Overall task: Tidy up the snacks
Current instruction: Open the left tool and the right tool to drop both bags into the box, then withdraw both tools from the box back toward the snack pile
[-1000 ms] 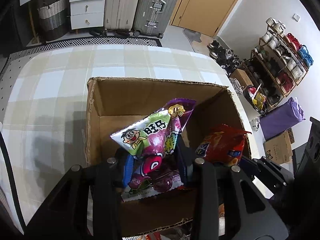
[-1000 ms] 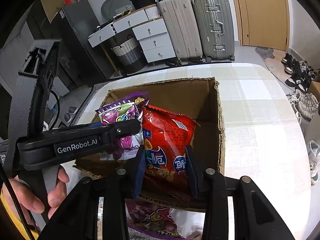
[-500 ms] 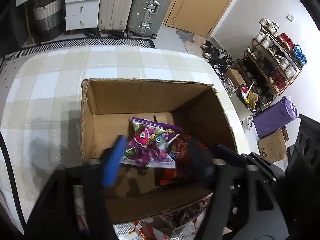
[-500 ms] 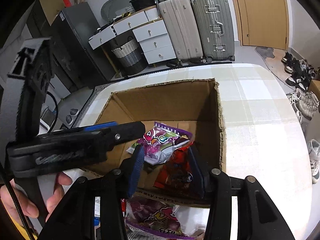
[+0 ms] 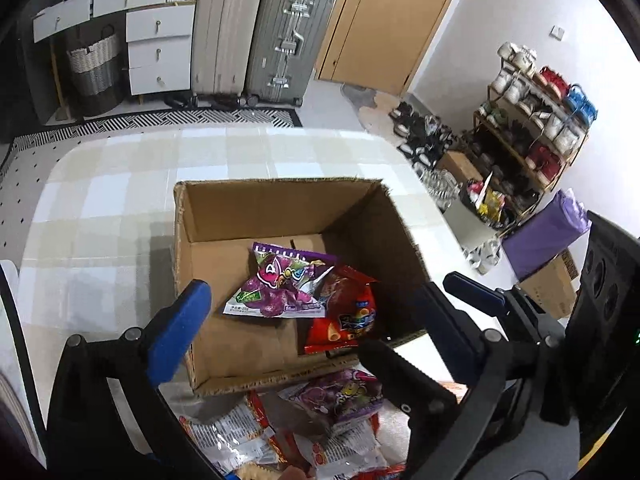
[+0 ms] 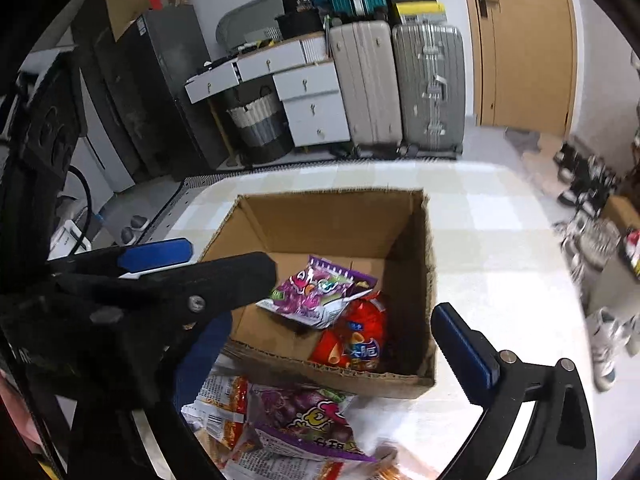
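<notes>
An open cardboard box (image 5: 248, 216) stands on the checked tablecloth. Inside it lie a purple snack bag (image 5: 280, 284) and a red snack bag (image 5: 348, 316), also seen as the purple bag (image 6: 320, 292) and red bag (image 6: 352, 344) in the right wrist view. My left gripper (image 5: 308, 320) hovers above the box's near edge, its jaws opening wide with nothing pressed between them. My right gripper (image 6: 332, 344) hangs beside it, jaws likewise opening and empty. Several loose snack bags (image 6: 304, 412) lie on the table in front of the box.
The table (image 5: 120, 184) runs beyond and left of the box. Behind it stand two suitcases (image 5: 256, 36), white drawers (image 5: 160, 48) and a woven basket (image 5: 94, 72). A shoe rack (image 5: 532, 128) and a purple bag (image 5: 548, 232) sit on the floor at right.
Both grippers let go of their bags, which dropped into the box. Both jaws went from shut to wide, and both grippers drew back and up from the box.
</notes>
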`<action>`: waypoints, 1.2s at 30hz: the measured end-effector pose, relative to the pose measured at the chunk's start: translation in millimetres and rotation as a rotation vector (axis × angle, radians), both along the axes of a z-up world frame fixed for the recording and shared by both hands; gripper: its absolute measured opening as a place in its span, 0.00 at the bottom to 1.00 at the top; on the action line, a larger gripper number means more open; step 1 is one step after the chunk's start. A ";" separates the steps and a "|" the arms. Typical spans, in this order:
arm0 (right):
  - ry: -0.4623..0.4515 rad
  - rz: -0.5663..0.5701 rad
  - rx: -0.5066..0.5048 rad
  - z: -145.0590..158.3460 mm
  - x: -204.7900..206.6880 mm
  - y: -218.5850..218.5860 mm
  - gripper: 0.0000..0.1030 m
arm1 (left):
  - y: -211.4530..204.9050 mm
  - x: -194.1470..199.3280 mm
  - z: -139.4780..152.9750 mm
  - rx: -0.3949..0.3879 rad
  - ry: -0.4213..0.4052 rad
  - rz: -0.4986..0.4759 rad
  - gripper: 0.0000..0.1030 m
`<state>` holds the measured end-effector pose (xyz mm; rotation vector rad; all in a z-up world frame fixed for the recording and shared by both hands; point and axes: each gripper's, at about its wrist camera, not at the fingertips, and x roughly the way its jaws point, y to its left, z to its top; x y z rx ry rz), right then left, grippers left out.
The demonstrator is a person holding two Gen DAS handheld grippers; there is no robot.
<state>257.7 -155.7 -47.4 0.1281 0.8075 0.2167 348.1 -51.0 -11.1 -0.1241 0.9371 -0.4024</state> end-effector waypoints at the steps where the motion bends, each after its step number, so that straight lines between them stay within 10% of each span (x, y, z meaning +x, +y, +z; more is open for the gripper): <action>1: -0.003 -0.001 -0.009 1.7 -0.8 2.1 0.99 | 3.1 -3.2 3.4 -0.009 -0.001 0.010 0.99; 36: -0.246 -0.001 0.017 87.3 -216.3 -4.5 0.99 | 52.2 -299.7 126.7 0.075 -0.411 0.223 0.99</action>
